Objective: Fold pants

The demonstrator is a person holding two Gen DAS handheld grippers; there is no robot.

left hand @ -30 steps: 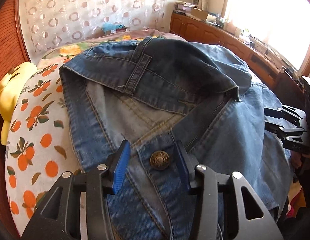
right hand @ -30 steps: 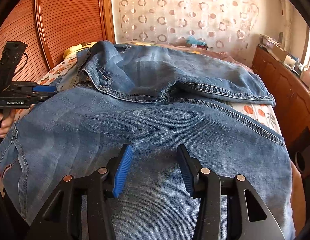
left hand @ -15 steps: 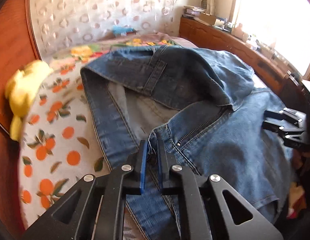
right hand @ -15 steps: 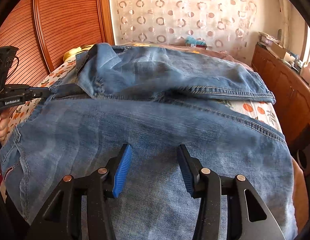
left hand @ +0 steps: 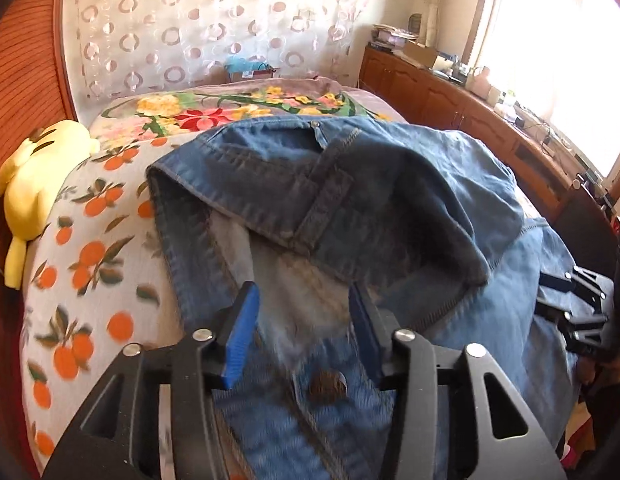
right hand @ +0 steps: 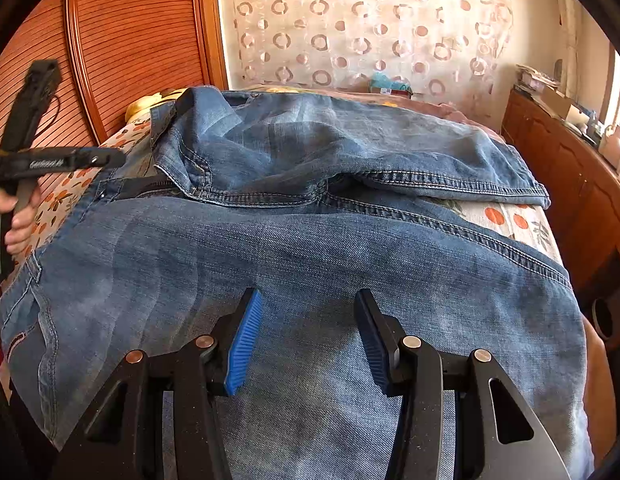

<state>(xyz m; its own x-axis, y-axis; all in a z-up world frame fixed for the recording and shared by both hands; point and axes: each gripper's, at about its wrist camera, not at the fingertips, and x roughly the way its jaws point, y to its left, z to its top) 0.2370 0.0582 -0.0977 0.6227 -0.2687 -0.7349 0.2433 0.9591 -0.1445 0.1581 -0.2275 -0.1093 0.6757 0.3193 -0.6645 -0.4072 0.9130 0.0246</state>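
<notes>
Two grippers work the jeans [right hand: 310, 248] sprawled across the bed [left hand: 89, 280]: left gripper [left hand: 301, 332], jaws just reopened and empty above the waistband button, should re-pinch squarely, while right gripper [right hand: 307, 336] hovers half-open over the leg.

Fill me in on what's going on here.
A person is folding jeans on a bed, with a tool in each hand. The left tool has just opened over the waistband near the button; its pads press on nothing. The right tool hovers open above the near leg. The far leg lies spread beside the near one, so the fold isn't done.
</notes>
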